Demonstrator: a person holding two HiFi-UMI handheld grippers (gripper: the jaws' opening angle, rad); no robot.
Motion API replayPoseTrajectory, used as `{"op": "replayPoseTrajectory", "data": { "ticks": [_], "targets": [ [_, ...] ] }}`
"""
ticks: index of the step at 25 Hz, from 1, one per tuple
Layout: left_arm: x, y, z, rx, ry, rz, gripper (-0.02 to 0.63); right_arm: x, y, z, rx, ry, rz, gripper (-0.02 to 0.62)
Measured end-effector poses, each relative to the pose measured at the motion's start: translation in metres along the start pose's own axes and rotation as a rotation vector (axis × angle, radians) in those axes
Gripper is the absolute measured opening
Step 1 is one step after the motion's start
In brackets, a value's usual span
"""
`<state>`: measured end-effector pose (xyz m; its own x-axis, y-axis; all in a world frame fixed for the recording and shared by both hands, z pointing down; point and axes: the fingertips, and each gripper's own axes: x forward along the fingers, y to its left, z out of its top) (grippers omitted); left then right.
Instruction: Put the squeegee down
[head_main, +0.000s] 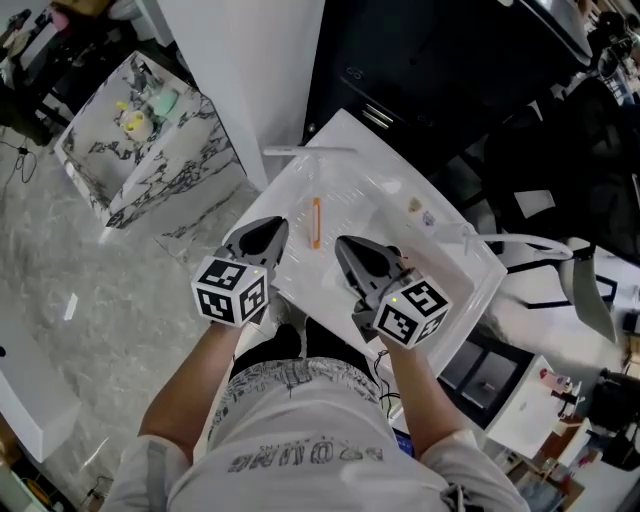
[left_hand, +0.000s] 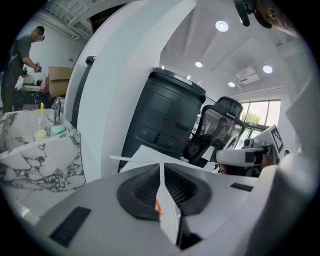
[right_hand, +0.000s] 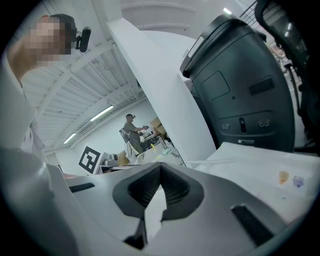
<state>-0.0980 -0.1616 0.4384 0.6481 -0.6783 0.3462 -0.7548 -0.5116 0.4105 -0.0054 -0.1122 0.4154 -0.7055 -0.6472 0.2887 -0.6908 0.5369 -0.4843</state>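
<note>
**Left gripper** (left_hand: 162, 171): the jaws are together at the tips and clamp nothing. An orange sliver shows through the slit below the tips.

**Right gripper** (right_hand: 160, 172): the jaws are together at the tips and hold nothing.

**Squeegee** (head_main: 316, 222): a slim orange piece lying flat on the white table (head_main: 455, 262), free of both grippers. In the head view it lies at 3 o'clock from the left jaw tips and at 11 o'clock from the right jaw tips, just beside each.

**White rod** (head_main: 310, 150): it lies across the table's far corner, at 12 o'clock from the squeegee and apart from it.

**Small scraps** (head_main: 421, 210): these are on the table at 2 o'clock from the right gripper.

**Black cabinet** (head_main: 430, 70): it stands beyond the table at 12 o'clock.

**Marbled counter** (head_main: 165, 165): it stands at 10 o'clock from the left gripper, well apart, with small pastel items on top.
</note>
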Motion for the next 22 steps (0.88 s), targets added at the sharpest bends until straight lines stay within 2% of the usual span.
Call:
{"op": "replayPoseTrajectory", "data": {
  "ticks": [22],
  "targets": [
    [-0.043,-0.037,-0.001,0.045,-0.011,-0.067,0.025,-0.03,0.028,0.001,-0.05,-0.021,0.001,0.008]
  ]
}}
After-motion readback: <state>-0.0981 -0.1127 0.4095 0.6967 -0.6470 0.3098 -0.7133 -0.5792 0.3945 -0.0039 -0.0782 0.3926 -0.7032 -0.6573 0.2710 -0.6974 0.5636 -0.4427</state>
